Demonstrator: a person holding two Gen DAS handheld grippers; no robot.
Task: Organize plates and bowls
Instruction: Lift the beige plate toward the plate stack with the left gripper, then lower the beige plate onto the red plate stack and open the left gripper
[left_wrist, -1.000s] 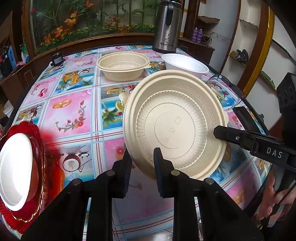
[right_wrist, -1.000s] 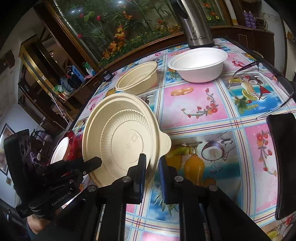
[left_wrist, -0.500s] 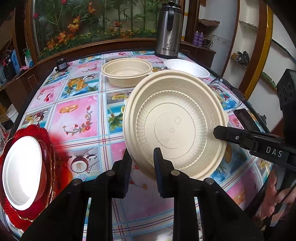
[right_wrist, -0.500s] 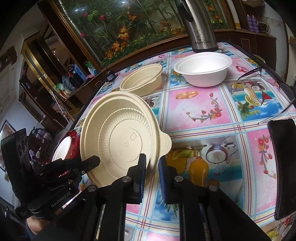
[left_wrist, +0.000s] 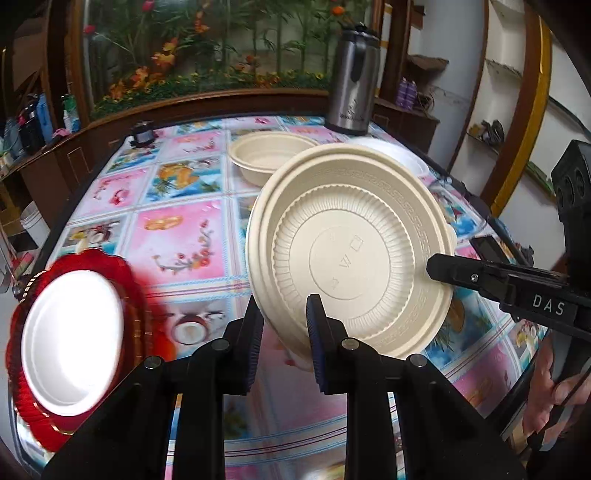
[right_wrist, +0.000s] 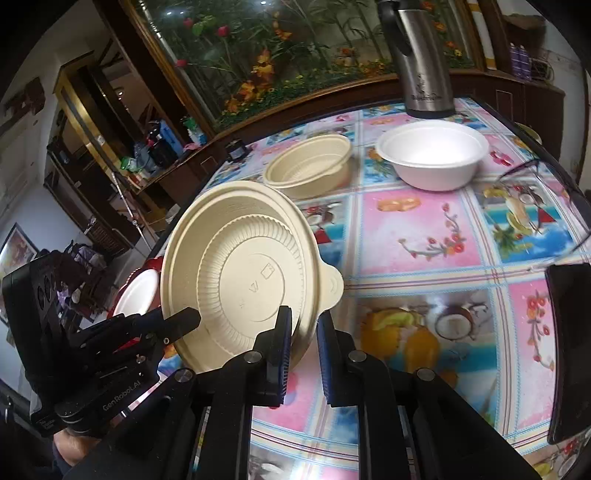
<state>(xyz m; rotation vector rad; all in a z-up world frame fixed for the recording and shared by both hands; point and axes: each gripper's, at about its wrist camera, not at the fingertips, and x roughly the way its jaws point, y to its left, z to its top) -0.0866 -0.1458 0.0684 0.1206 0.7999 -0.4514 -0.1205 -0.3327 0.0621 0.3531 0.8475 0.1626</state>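
Observation:
A large beige plastic bowl is held on edge above the table, its ribbed underside toward both cameras; it also shows in the right wrist view. My left gripper is shut on its lower rim. My right gripper is shut on the rim at the other side and shows in the left wrist view. A second beige bowl and a white bowl stand at the far side of the table. A white plate lies on a red plate at the near left.
A steel thermos jug stands at the far edge. Eyeglasses and a black phone lie at the right side of the flowered tablecloth. A small black object sits at the far left edge.
Both grippers have lifted the beige bowl higher and drawn back; the table and the far bowls look lower and farther. Both grips are unchanged.

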